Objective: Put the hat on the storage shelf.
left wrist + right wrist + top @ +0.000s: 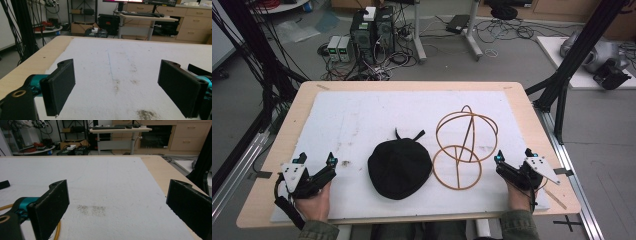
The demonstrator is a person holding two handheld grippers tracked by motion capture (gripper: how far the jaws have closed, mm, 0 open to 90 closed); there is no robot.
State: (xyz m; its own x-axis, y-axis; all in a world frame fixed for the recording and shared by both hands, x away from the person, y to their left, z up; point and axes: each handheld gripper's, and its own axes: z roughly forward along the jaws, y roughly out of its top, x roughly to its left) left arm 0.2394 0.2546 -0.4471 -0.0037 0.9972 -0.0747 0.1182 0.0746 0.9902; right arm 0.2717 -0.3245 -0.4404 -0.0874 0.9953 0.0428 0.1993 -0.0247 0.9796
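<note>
Both the left gripper (317,161) and right gripper (513,156) rest with jaws apart near the table's (292,120) front corners, flanking the black hat (399,169) and wire frame (460,146).

Matt black cloth hat (399,168); smooth tan wooden hoop frame (460,148); rough, stained white foam mat (362,120) over a pale wood surface (292,125).

A lab: computer towers (372,30), tangled cables (507,30), desks with drawers (195,25).
</note>
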